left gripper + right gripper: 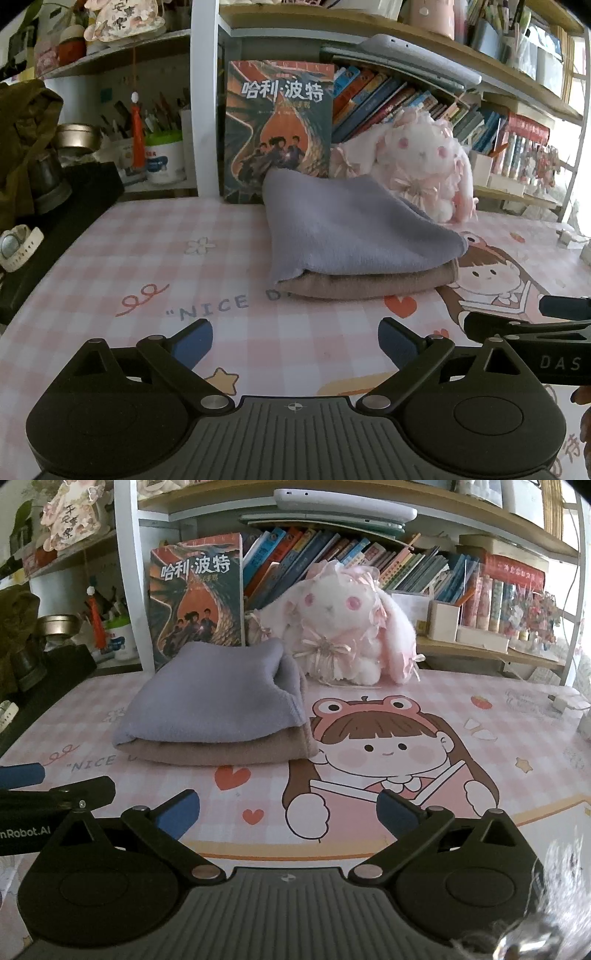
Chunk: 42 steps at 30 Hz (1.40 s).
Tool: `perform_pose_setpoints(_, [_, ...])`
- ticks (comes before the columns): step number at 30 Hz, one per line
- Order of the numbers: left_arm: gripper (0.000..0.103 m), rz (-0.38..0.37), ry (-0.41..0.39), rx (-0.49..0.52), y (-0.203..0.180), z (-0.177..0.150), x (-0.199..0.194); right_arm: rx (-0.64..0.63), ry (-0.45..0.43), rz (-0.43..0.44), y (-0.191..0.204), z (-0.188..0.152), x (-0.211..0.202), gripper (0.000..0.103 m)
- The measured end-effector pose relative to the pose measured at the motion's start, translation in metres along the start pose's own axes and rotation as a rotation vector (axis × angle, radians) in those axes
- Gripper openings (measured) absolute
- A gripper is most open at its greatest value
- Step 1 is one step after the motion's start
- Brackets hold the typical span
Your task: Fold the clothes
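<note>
Lilac folded cloth [354,225] atop tan cloth [369,282], beyond spread left claw [295,341]

Two folded cloths stacked, upper cloth [354,225] on lower cloth [369,282], on table mat [147,258]. Behind them, book [279,129] standing; plush rabbit [424,162] right of book.

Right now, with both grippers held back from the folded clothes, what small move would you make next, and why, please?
Probably none beyond a small retreat: the lilac fleece cloth lies folded, stacked on the beige folded cloth, and the left gripper and right gripper are both open, empty and clear of the pile.
</note>
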<state>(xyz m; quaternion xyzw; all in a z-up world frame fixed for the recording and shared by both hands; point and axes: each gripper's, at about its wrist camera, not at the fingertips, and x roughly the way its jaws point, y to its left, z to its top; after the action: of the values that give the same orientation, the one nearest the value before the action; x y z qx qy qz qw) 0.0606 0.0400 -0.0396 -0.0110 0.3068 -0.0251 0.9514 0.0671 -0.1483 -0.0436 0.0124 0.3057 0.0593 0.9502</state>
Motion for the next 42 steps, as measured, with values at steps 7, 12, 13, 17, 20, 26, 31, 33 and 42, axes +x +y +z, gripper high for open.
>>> perform_pose_setpoints(7, [0.098,0.004,0.013,-0.006,0.0015,-0.0011,0.0015,0.005,0.009,-0.002,0.0000,-0.0007,0.0011,0.103])
perform_pose_setpoints(12, [0.098,0.006,0.015,-0.005,0.0023,-0.0018,0.0015,0.010,0.015,-0.002,-0.0002,-0.0012,0.0022,0.103])
perform_pose_setpoints(13, [0.098,0.006,0.016,-0.005,0.0026,-0.0019,0.0019,0.010,0.017,-0.002,0.0000,-0.0012,0.0024,0.103])
perform_pose_setpoints(17, [0.098,0.007,0.019,-0.008,0.0035,-0.0018,0.0025,0.004,0.017,-0.002,0.0008,-0.0011,0.0023,0.103])
perform_pose_setpoints(20, [0.098,0.008,0.019,-0.011,0.0040,-0.0012,0.0029,0.001,0.017,-0.001,0.0013,-0.0010,0.0021,0.103])
perform_pose_setpoints(26, [0.098,0.011,0.020,-0.011,0.0044,-0.0020,0.0030,-0.002,0.019,0.001,0.0021,-0.0010,0.0023,0.103])
perform_pose_setpoints(31, [0.098,0.010,0.021,-0.015,0.0054,-0.0019,0.0033,-0.001,0.022,0.001,0.0025,-0.0010,0.0026,0.103])
perform_pose_setpoints(33, [0.098,0.010,0.022,-0.016,0.0058,-0.0018,0.0035,0.000,0.023,0.002,0.0027,-0.0011,0.0028,0.103])
perform_pose_setpoints(42, [0.098,0.013,0.023,-0.023,0.0078,-0.0026,0.0037,-0.003,0.026,0.005,0.0039,-0.0018,0.0039,0.103])
